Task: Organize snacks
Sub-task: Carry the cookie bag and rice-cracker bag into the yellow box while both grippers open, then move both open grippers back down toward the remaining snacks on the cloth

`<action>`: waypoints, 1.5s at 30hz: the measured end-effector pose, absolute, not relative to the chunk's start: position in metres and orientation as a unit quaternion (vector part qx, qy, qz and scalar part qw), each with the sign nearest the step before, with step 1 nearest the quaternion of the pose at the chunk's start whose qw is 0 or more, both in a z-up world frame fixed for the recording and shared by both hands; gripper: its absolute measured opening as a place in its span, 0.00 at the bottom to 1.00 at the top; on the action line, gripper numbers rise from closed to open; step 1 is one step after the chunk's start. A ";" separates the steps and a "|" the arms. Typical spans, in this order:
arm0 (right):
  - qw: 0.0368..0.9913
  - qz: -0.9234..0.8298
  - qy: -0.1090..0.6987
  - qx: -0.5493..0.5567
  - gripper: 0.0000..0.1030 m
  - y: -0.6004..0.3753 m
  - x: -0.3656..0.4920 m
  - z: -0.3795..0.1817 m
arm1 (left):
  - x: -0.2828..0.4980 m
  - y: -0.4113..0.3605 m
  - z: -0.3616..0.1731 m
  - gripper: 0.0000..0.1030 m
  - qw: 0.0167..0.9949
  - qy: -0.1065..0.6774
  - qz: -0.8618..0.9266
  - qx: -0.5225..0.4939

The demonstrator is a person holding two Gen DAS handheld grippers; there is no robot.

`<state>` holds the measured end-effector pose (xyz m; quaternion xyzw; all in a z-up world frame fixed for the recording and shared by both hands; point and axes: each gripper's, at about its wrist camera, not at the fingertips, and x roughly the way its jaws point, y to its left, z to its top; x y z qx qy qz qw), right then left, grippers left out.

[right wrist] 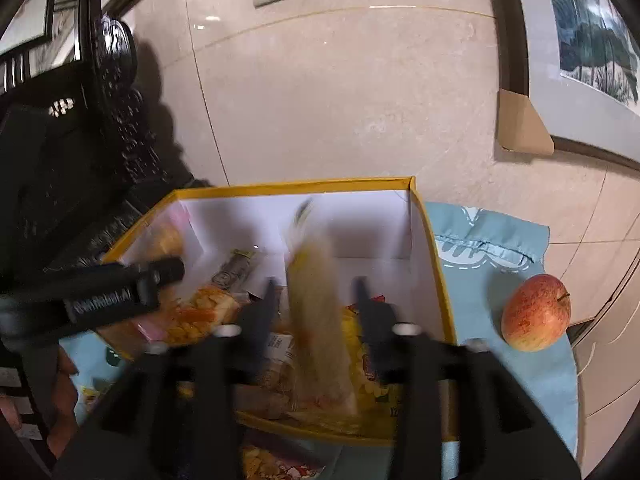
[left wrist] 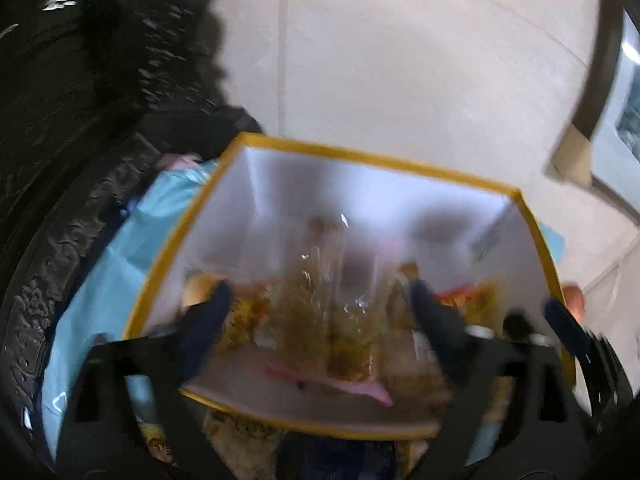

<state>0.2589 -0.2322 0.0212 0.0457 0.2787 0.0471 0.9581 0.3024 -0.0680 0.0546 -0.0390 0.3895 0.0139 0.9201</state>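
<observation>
Both grippers tilt down over the yellow-rimmed box [right wrist: 434, 264]. The right gripper [right wrist: 316, 284] has its jaws spread around a blurred, upright snack packet [right wrist: 316, 320], not pinching it. The left gripper [left wrist: 320, 300] has jaws spread wide.

left wrist view motion-blurred: snack packets [left wrist: 320, 312] in the yellow-rimmed box [left wrist: 360, 158] unreadable. tall packet [right wrist: 320, 320] smeared in right wrist view, can't tell if touched. framed picture [right wrist: 592, 32] cut off at right edge; packet [right wrist: 276, 466] cut off at bottom
</observation>
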 end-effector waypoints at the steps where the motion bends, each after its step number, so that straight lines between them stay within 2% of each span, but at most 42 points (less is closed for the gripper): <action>1: 0.962 0.044 0.267 0.041 0.62 -0.231 0.255 0.023 | 0.300 -0.067 0.057 0.97 0.923 0.382 0.020 -0.038; 14: 0.961 0.068 0.257 0.070 0.64 -0.254 0.188 0.036 | 0.238 -0.056 0.060 0.98 0.916 0.400 0.003 0.035; 23: 0.940 0.113 0.310 0.091 0.64 -0.247 0.131 0.003 | 0.164 -0.025 0.035 0.98 0.907 0.420 -0.004 0.031; 29: 0.893 0.193 0.398 0.080 0.64 -0.212 0.111 -0.044 | 0.121 0.002 0.005 0.98 0.897 0.442 0.004 0.021; 36: 0.874 0.195 0.445 0.011 0.64 -0.177 0.119 -0.076 | 0.094 0.023 -0.021 0.98 0.885 0.465 0.009 0.015; 45: 0.882 0.170 0.429 -0.091 0.66 -0.150 0.127 -0.082 | 0.096 0.033 -0.033 0.98 0.875 0.483 0.013 -0.002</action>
